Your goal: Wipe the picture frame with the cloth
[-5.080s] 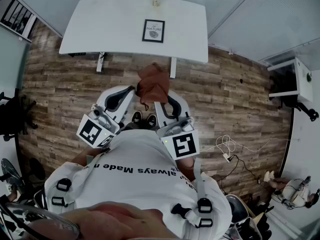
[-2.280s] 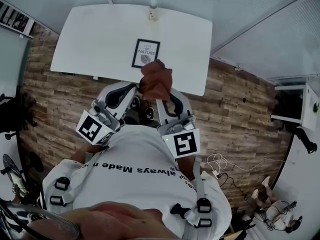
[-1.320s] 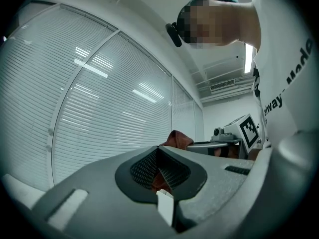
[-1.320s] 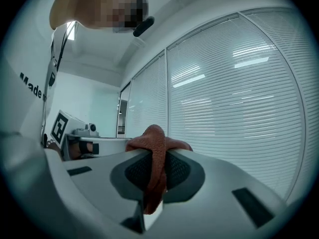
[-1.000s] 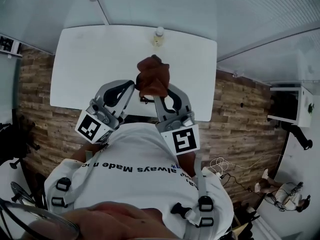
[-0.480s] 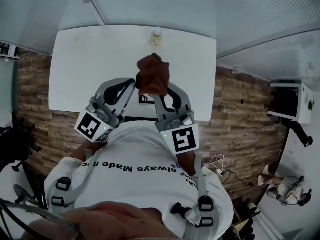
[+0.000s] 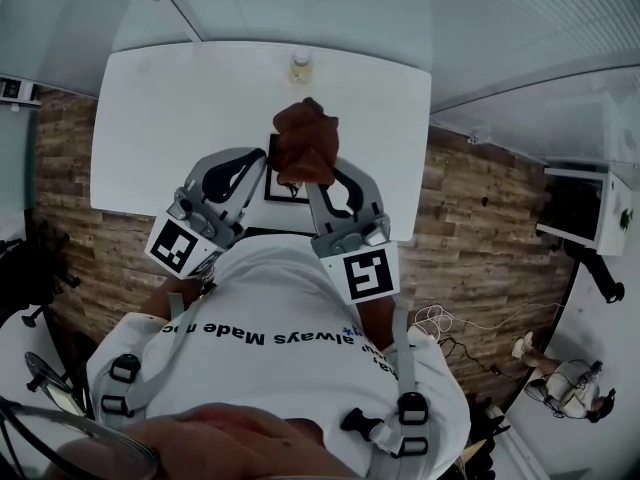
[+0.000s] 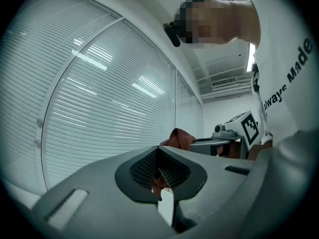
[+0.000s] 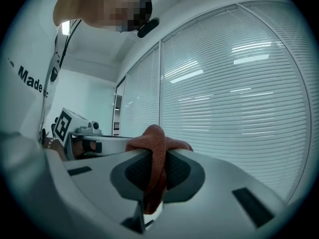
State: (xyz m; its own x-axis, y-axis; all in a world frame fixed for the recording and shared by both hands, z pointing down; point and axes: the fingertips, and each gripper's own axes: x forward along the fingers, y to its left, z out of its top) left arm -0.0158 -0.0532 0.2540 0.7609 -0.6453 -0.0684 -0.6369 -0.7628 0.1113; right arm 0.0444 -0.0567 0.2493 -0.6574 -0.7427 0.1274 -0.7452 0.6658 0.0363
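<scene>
A rust-brown cloth [image 7: 305,143] hangs bunched between both grippers, above the near half of the white table [image 7: 160,118]. My right gripper [image 7: 312,183] is shut on the cloth [image 9: 154,148], which bulges over its pads. My left gripper [image 7: 268,166] is also shut, with a fold of the cloth [image 8: 158,182] pinched between its pads and the rest [image 8: 178,137] showing beyond. The black picture frame [image 7: 285,192] lies flat on the table under the cloth and grippers, and only its near-left corner shows.
A small bottle [image 7: 300,65] stands at the table's far edge, against the window blinds [image 7: 330,8]. Wood flooring [image 7: 490,218] runs either side of the table. A white cabinet [image 7: 600,198] stands at the right, with cables [image 7: 445,318] on the floor.
The person has walked up to the table. The grippers and cloth, once over the floor short of it, now hang over the frame and hide most of it.
</scene>
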